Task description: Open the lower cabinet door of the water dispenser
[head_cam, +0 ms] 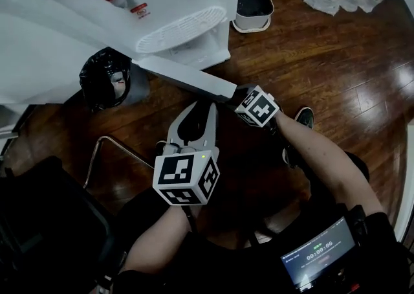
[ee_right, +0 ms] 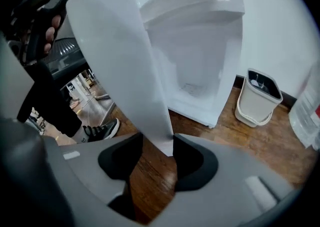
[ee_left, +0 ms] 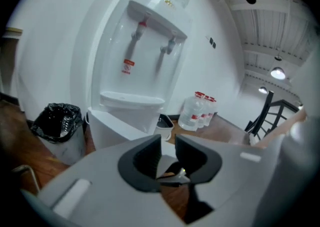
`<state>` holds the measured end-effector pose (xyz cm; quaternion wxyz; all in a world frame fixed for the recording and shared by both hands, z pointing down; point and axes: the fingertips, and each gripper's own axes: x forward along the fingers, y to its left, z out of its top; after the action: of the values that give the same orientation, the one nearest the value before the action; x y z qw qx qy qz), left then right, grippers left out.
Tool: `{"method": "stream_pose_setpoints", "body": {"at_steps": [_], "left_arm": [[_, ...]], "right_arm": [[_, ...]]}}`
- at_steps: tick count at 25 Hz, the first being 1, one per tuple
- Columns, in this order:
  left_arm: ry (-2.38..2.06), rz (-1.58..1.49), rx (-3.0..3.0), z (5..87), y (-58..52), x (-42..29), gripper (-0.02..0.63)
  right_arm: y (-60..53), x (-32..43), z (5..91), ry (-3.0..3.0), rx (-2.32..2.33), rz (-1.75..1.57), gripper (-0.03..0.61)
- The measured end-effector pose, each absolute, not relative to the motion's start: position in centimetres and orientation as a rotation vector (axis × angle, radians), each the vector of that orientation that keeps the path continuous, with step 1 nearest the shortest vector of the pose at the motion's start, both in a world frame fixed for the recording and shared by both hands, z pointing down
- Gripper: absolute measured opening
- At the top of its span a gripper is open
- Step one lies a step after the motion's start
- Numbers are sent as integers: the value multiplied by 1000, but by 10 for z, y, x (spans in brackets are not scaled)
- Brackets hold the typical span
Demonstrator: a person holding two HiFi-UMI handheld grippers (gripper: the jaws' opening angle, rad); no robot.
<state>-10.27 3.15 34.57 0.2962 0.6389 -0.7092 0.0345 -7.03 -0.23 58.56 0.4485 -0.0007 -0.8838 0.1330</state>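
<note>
Fingers (ee_right: 192,158) of right gripper (ee_right: 157,143) pinch door (ee_right: 120,56), hidden from head view; left gripper's (ee_left: 168,138) apart.

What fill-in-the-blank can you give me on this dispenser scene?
The white water dispenser's white lower cabinet door is swung ____.
The right gripper's fingers clamp the edge of that ____.
The round waste bin beside the dispenser has a ____ bag liner.
Missing: open; door; black.
</note>
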Motion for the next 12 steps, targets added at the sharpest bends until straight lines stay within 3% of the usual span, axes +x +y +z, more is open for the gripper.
{"method": "stream_pose_setpoints", "body": {"at_steps": [12], "left_arm": [[-2008,-62,1617,323,126,-103,109]], "right_arm": [[102,-96,569,-2258,74,484,183]]}}
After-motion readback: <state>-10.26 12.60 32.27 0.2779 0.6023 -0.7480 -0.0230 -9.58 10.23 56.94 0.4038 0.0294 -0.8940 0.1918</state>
